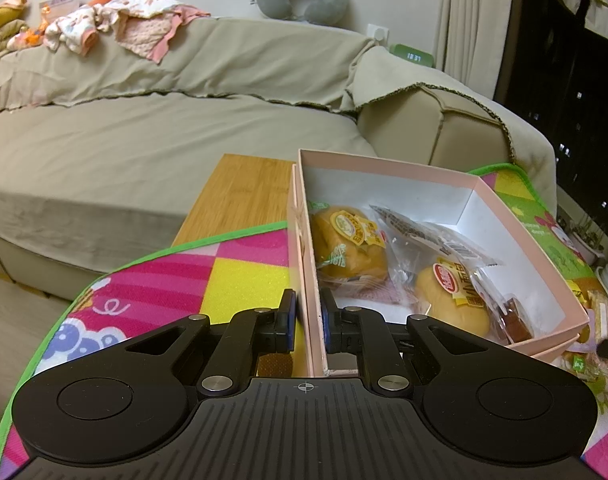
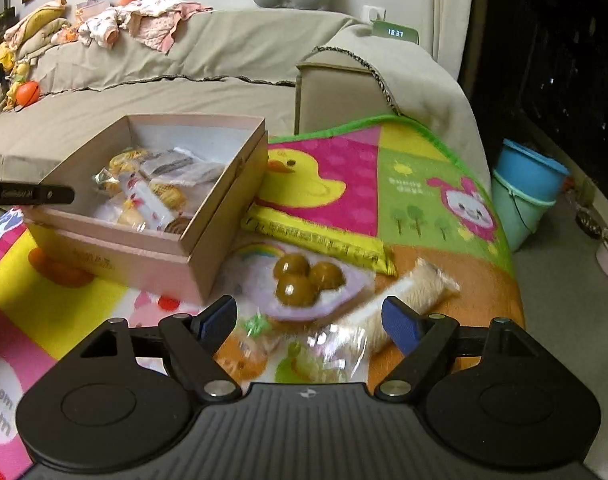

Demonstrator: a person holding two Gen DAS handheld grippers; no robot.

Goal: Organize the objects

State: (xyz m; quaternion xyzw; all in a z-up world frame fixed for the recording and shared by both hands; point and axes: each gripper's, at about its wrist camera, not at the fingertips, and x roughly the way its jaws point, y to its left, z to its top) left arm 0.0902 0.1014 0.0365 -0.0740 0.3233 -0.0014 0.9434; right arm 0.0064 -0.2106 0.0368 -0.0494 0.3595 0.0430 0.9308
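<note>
- Pinching the near wall of the pink box (image 1: 383, 168) with my left gripper (image 1: 308, 320), I have one pad outside the wall and one inside, both pressed on the cardboard, so that claw is clamped on the box and steadying it on the play mat (image 1: 164, 272).
- Ahead of the left claw, inside the box, lie wrapped buns: one yellow bun (image 1: 345, 240) just past the inner pad and a second bun (image 1: 451, 296) to its right, with other clear wrappers between them.
- My right gripper (image 2: 309, 316) hangs spread wide, holding nothing, just above the loose snacks on the mat.
- Straight ahead of its fingertips sits a purple pack of round brown cakes (image 2: 304, 280); just beside the right pad lies a long pale wafer pack (image 2: 403, 296), and further ahead a yellow packet (image 2: 319, 240). Below the claw are small clear-wrapped sweets (image 2: 327, 352), blurred.
- The box stands ahead and left of the right claw, its corner near the brown cakes.
- I judge the step in hand to be picking the next snack for the box, with several already packed.
- The next move calls for lowering the right claw over one pack, most likely the brown cakes, closing gently so the wrapper does not slip, then carrying it left over the box rim.
</note>
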